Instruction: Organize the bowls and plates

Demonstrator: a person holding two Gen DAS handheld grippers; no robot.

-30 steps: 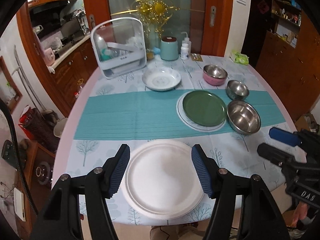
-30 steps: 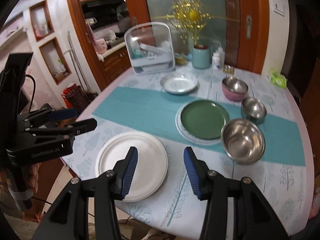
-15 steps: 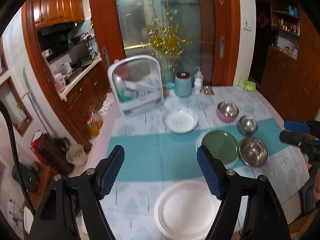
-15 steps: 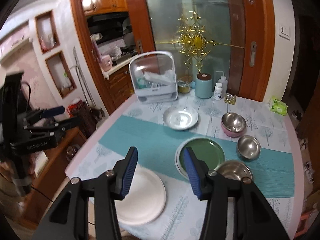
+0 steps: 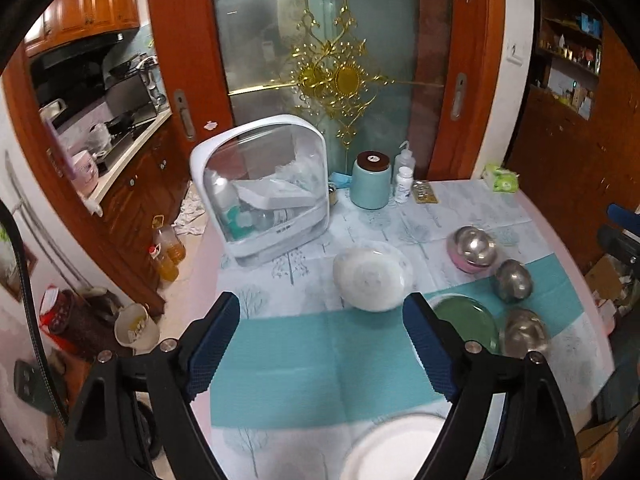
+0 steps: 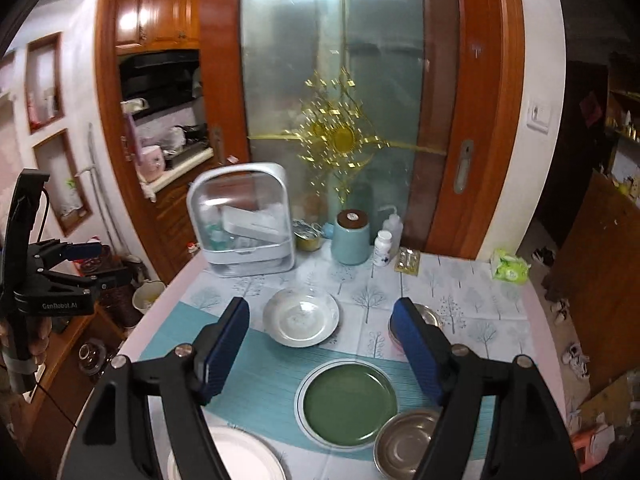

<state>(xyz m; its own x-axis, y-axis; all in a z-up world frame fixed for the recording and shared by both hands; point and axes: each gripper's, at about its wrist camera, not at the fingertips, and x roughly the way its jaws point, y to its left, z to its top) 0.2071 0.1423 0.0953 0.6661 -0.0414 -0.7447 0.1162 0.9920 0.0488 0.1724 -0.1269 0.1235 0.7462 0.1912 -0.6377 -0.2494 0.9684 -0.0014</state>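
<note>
My left gripper (image 5: 320, 344) is open and empty, held high above the table. My right gripper (image 6: 320, 344) is open and empty too, also high. A large white plate (image 5: 394, 450) lies at the near edge; it also shows in the right wrist view (image 6: 236, 458). A green plate (image 6: 349, 402) rests on a white plate on the teal runner (image 6: 260, 380). A shallow white dish (image 6: 301, 317) lies behind it. A large steel bowl (image 6: 404, 436), a small steel bowl (image 5: 514, 286) and a pink bowl (image 5: 474, 248) sit at the right.
A white dish rack with a clear lid (image 6: 242, 226) stands at the table's back left. A teal canister (image 6: 351, 237), bottles (image 6: 386, 240) and a green tissue pack (image 6: 510, 266) line the back edge. The other gripper (image 6: 60, 276) shows at the left.
Both grippers have risen and pulled back from the table; the plates and bowls look smaller and lower in view. Both stay open. Nothing on the table has moved.
</note>
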